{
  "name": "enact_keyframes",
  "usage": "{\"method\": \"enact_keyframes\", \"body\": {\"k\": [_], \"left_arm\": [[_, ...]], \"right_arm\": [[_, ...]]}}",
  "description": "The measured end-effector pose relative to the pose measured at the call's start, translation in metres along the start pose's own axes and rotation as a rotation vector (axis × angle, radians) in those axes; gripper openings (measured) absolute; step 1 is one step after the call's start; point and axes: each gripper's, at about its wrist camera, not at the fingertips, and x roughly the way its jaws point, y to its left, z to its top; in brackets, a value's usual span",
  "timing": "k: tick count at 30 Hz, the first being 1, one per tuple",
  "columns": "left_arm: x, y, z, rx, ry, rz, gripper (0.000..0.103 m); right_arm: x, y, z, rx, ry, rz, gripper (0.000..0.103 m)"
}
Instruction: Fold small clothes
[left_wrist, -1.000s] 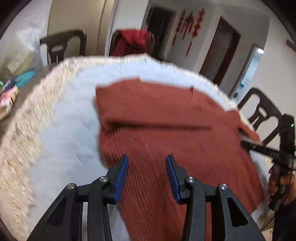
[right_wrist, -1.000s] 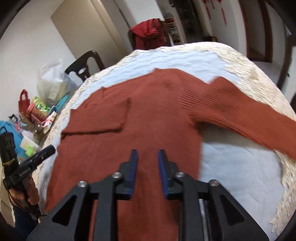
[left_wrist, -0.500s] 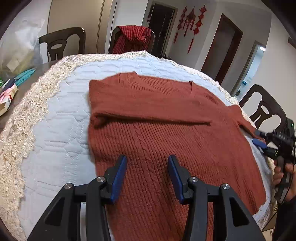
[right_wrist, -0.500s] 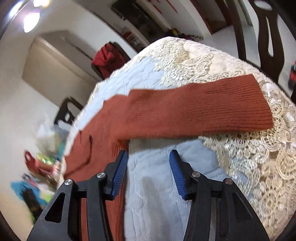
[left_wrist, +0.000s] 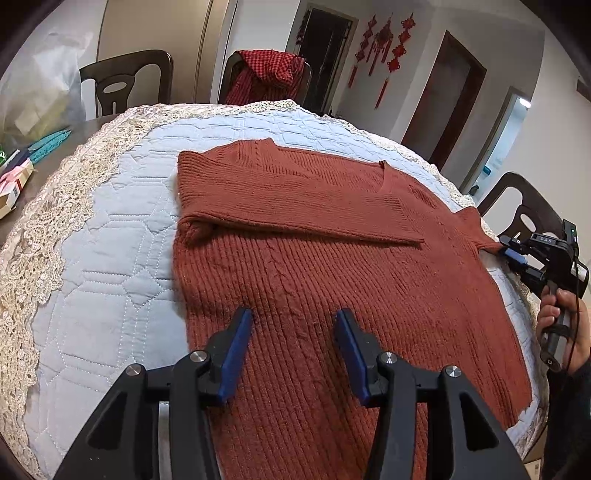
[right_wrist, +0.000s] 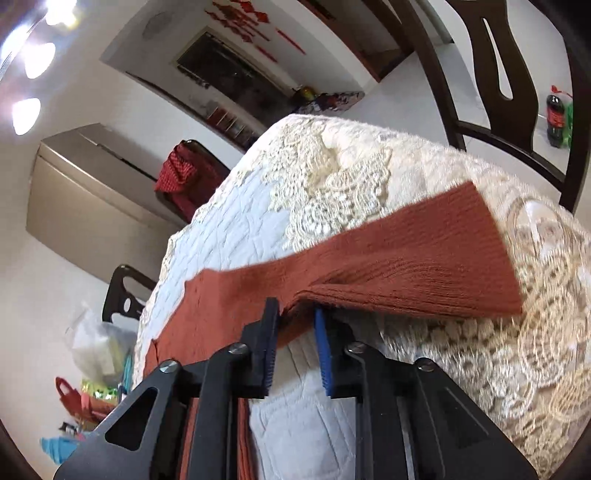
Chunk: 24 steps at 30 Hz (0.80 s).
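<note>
A rust-red knit sweater (left_wrist: 332, 258) lies flat on a quilted white cloth, its left sleeve folded across the chest. My left gripper (left_wrist: 293, 325) is open and empty, hovering over the sweater's lower body. My right gripper (right_wrist: 295, 317) is narrowed on the right sleeve (right_wrist: 406, 266), pinching its near edge, which lifts slightly; the cuff rests on the lace border. In the left wrist view the right gripper (left_wrist: 511, 254) sits at the sweater's right side.
The quilted cloth (left_wrist: 110, 266) with its lace edge (right_wrist: 332, 173) covers a round table. Dark chairs (left_wrist: 125, 85) stand around it; one (left_wrist: 269, 74) holds red checked fabric. Bags and boxes (left_wrist: 14, 177) sit at the far left.
My right gripper moved to the right sleeve, opened, then closed on the sleeve's edge. My left gripper stayed open and held steady over the sweater body.
</note>
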Motion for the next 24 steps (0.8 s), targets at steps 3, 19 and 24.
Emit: {"method": "enact_keyframes", "body": {"k": [3, 19, 24], "left_arm": [[0.0, 0.002, -0.001, -0.015, -0.003, -0.017, 0.051], [-0.002, 0.009, -0.001, -0.065, -0.012, -0.073, 0.051], [-0.001, 0.008, 0.0, -0.055, -0.009, -0.079, 0.055]], "right_arm": [[-0.012, 0.016, 0.005, -0.062, -0.045, 0.006, 0.012], [-0.011, 0.095, -0.025, -0.274, -0.021, 0.093, 0.035], [-0.015, 0.034, -0.026, -0.093, -0.003, 0.002, 0.049]]}}
